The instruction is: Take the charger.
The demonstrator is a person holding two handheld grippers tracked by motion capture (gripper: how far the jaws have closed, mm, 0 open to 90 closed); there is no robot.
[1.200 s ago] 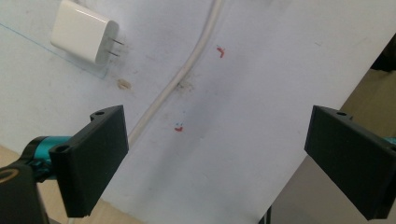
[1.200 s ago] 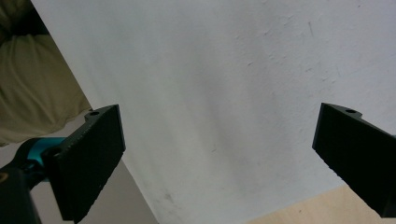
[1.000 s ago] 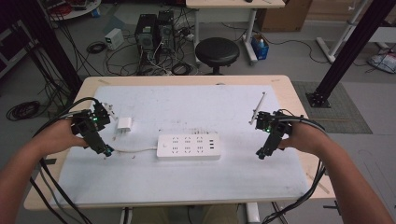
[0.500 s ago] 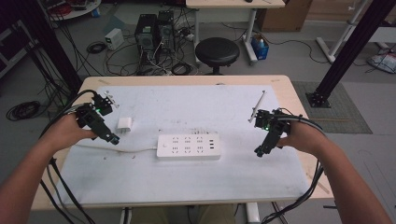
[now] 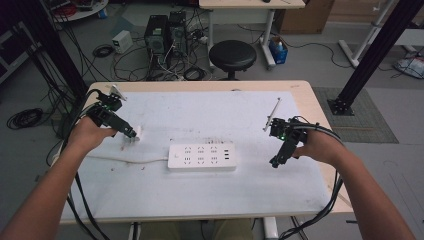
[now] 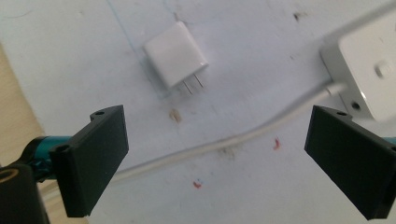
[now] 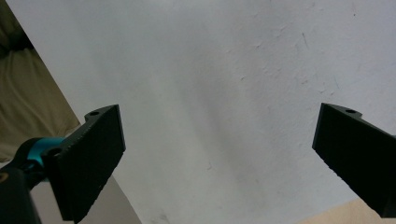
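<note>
A white power strip (image 5: 201, 157) lies flat at the middle of the white table top (image 5: 210, 110), its white cable (image 5: 120, 159) running left. In the left gripper view the strip's end (image 6: 369, 70) and cable (image 6: 224, 140) show at the right. A small white plug adapter (image 6: 175, 55) lies on the table with its prongs toward the camera. My left gripper (image 5: 131, 134) hangs open just above that adapter (image 5: 137, 134), jaws wide and empty (image 6: 219, 163). My right gripper (image 5: 276, 161) hovers open over bare table at the right (image 7: 215, 163), holding nothing.
A thin grey rod (image 5: 272, 114) lies near the table's far right. The wooden table edge (image 5: 320, 120) runs along the right side. Behind the table stand a black stool (image 5: 232, 55) and computer cases (image 5: 165, 32) with tangled cables on the floor.
My left gripper has moved away from me and to the right, from beside the strip's cable to over the white adapter. The right gripper has barely shifted.
</note>
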